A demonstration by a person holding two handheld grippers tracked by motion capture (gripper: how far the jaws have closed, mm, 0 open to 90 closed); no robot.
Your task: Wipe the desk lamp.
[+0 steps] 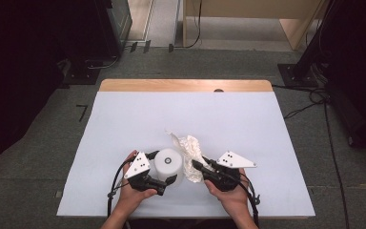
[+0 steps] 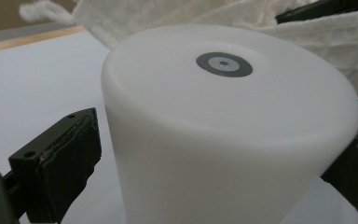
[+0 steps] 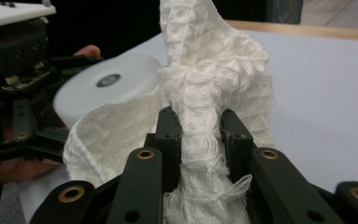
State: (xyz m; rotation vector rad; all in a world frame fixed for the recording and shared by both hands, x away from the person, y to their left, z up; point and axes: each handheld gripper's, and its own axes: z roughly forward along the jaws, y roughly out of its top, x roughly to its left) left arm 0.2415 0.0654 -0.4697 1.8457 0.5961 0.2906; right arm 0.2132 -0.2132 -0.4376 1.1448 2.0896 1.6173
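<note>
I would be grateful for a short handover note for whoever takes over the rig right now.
Left gripper: jaws either side of the white cylinder, which stands upright on the white table; the near pad stands off its wall, the far pad's contact is unclear.
Right gripper: shut on a bunched part of the white waffle cloth.
Cloth lies against the cylinder's right side, its rest draped on the table.
Done: cloth gripped, cylinder framed.
Left: probably wiping the cylinder with the cloth; confirm the left grip first.
</note>
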